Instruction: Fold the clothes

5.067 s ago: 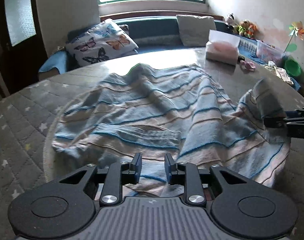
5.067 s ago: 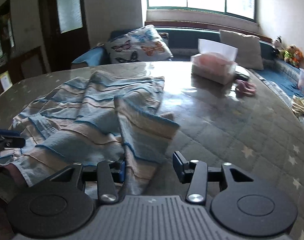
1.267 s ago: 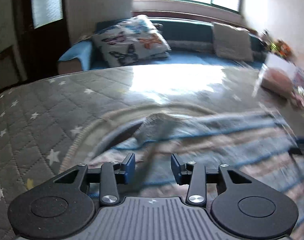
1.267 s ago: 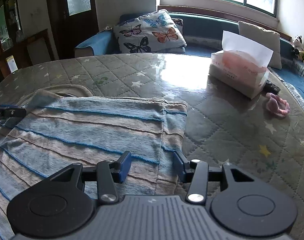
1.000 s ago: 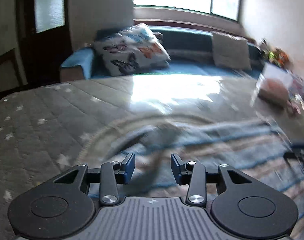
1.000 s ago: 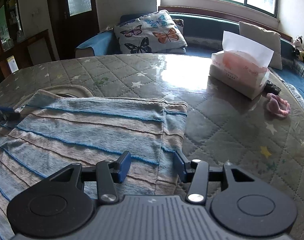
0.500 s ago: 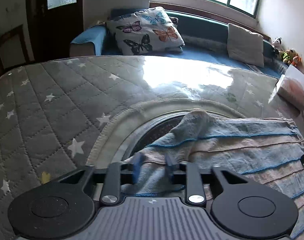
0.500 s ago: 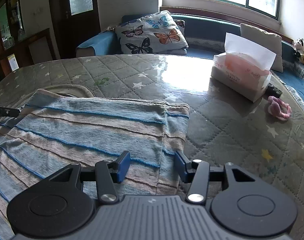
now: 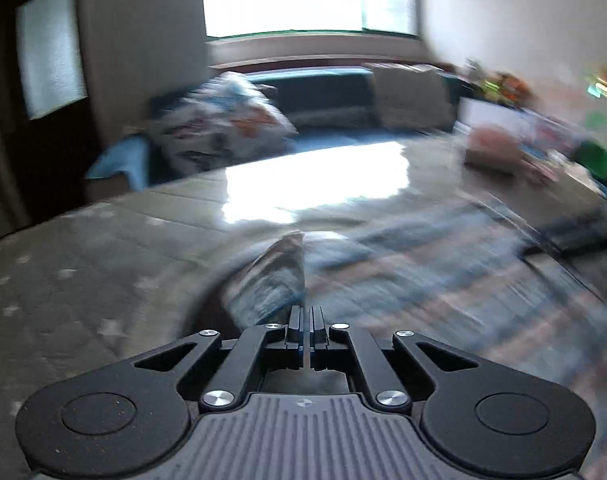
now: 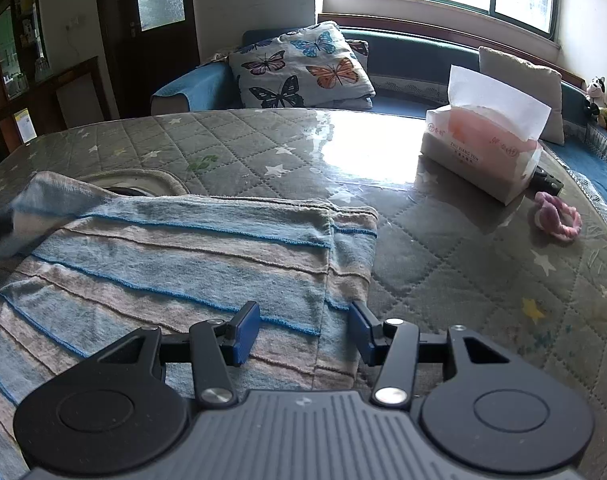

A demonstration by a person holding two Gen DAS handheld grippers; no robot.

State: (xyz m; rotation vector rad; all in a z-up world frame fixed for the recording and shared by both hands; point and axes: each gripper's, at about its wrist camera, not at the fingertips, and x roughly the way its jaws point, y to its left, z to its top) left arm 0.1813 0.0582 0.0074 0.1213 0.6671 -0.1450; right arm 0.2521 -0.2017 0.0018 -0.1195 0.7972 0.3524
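Striped garment, pale blue and beige with thin blue lines, lies spread on the quilted grey table cover in front of me. From my right wrist camera it looks already folded at least once: its right side runs in a straight doubled edge, with a narrow flap lying along it, and its far edge is fairly even. The far left corner is not flat; it rises in a soft peak off the table.

My left gripper has its jaws pressed together on that raised corner, and cloth bunches up just ahead of the tips. The left view is badly blurred, so I cannot make out how much fabric is caught.

My right gripper hangs over the near right part of the garment with its jaws about half open. The blue pads straddle the doubled edge but do not pinch it.

I judge the job partly done: 1 fold in, and at least 1 more left, carrying the lifted corner across and then smoothing.

A tissue box and a pink ring sit well apart on the right.
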